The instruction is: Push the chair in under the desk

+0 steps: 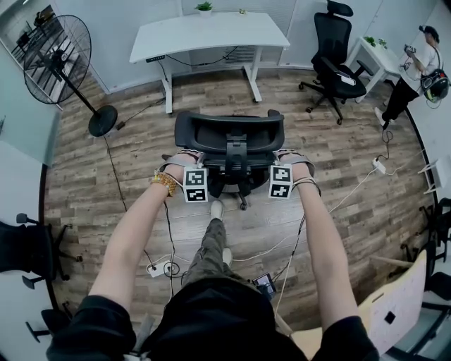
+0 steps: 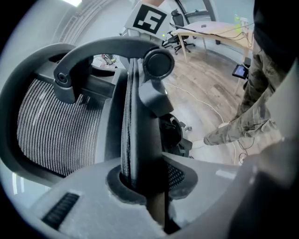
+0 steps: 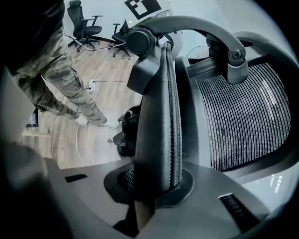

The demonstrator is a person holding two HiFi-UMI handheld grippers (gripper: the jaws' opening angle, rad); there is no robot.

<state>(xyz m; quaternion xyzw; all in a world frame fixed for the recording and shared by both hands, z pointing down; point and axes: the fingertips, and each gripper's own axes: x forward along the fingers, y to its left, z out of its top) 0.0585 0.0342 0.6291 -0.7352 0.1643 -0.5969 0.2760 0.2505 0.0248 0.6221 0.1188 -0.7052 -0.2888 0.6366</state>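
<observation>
Black pedestal fan (image 1: 58, 53) is seen far left of the black mesh-back office chair (image 1: 229, 141), by the wall. White power strip (image 1: 163, 268) lies on the floor, nearer the wearer than the chair and slightly left of it.

Left tongs (image 1: 181, 160) are clamped on the chair's left backrest edge. In the left gripper view the padded rim is pinched between both jaws, with no gap visible.

The chair is parked on the plank wood floor (image 1: 345, 190), backrest towards the wearer. It sits short of the white rectangular desk (image 1: 211, 32), which lies beyond it. A strip of bare floor is seen between them, so the seat is not under the desk. Small green potted plant (image 1: 204, 6) is set on the desk's far edge.

Right tongs (image 1: 294, 161) are clamped on the chair's right backrest edge. The rim is gripped the same way in the right gripper view.

Second black office chair (image 1: 337, 60) stands beyond and right of the chair. A person (image 1: 417, 67) is seen further right again.
</observation>
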